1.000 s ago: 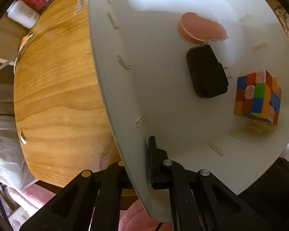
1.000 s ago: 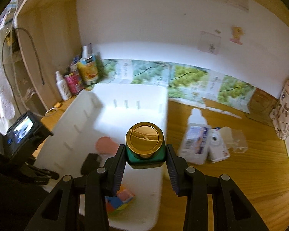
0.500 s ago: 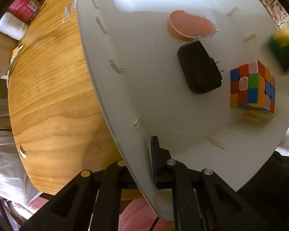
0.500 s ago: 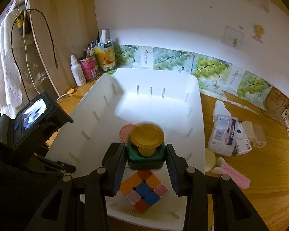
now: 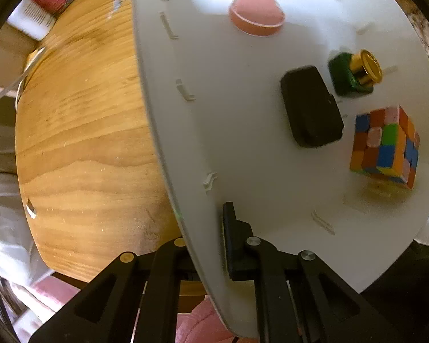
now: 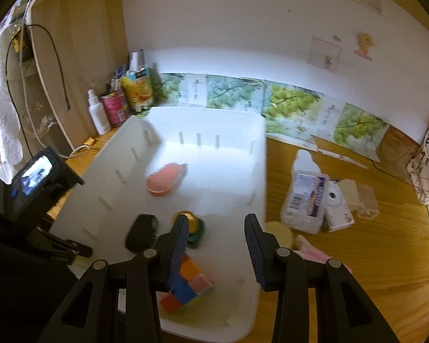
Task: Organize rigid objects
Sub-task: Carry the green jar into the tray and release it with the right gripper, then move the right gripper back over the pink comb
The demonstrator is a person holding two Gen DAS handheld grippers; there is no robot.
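A white bin (image 5: 243, 143) (image 6: 220, 171) sits on the wooden desk. Inside lie a pink round case (image 5: 256, 17) (image 6: 164, 178), a black charger (image 5: 310, 105) (image 6: 141, 233), a colour cube (image 5: 384, 144) (image 6: 186, 285) and a green bottle with a gold cap (image 5: 354, 71) (image 6: 196, 228). My left gripper (image 5: 207, 245) is shut on the bin's near wall. My right gripper (image 6: 216, 245) is open and empty above the bin, with the green bottle just beyond its left finger.
To the right of the bin on the desk lie a white bottle with a label (image 6: 306, 194), a small white camera (image 6: 339, 203), a clear box (image 6: 364, 203) and a pink item (image 6: 314, 254). Bottles and cans (image 6: 114, 108) stand at the back left.
My right gripper has opened and let go of the green bottle, which now lies in the bin beside the black charger. The right gripper has pulled back a little. The left grip has held.
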